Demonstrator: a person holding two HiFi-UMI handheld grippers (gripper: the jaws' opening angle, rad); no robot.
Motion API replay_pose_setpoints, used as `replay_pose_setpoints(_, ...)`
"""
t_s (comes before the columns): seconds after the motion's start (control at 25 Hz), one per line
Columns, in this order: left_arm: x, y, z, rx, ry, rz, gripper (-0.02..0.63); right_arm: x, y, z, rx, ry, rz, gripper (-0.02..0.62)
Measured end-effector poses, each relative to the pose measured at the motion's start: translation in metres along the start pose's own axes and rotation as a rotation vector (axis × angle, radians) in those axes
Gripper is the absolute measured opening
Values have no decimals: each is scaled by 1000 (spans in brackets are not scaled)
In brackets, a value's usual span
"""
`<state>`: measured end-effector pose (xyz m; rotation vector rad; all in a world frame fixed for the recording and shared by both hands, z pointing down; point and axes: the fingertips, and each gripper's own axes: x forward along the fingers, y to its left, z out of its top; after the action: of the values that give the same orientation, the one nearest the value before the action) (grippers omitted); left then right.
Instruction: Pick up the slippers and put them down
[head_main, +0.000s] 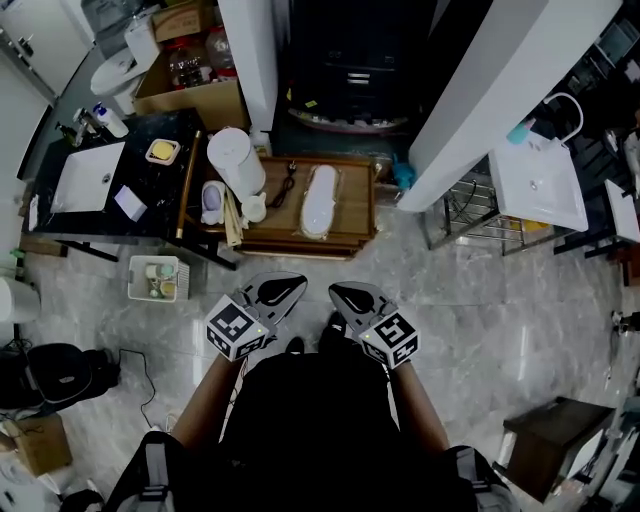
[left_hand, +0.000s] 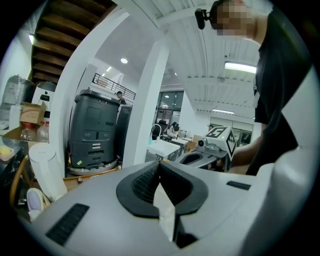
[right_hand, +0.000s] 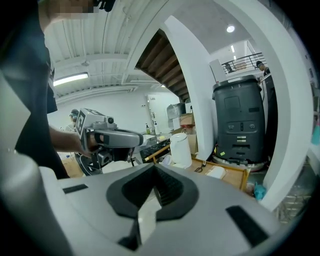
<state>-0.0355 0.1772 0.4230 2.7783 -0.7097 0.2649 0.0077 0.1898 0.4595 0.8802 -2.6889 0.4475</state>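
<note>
Left gripper (head_main: 283, 290) and right gripper (head_main: 350, 296) side by side, pointing forward — fingers (left_hand: 145, 182) clenched, empty.

Glossy marbled floor (head_main: 480, 320); matt wooden platform (head_main: 360, 225); smooth pale slipper (head_main: 319, 200); brown cardboard box (head_main: 190, 100).

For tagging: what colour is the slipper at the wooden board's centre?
The slipper is white; best in head view.

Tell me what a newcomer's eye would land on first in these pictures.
First, the left tool and right tool, side by side just in front of the person, both shut and empty. Ahead of them, a white slipper lies on a low wooden platform, with a tall white canister near its left end.
</note>
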Motion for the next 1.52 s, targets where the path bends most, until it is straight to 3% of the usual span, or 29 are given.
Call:
replay_pose_setpoints(0.44,36,7,15,-23,-12,119,12,-9,-47,3,-46,36,99,8)
replay_pose_setpoints(0.92,52,11,14,-35,-44,219,12,-5,-66,2,-108,59,188,8)
replay_pose_setpoints(1.32,66,28,17,-42,-36,213,12,4,-85,5,-90,54,175,8)
replay_pose_setpoints(1.52,70,47,16,-50,-30,173,12,17,-94,5,-64,71,143,8)
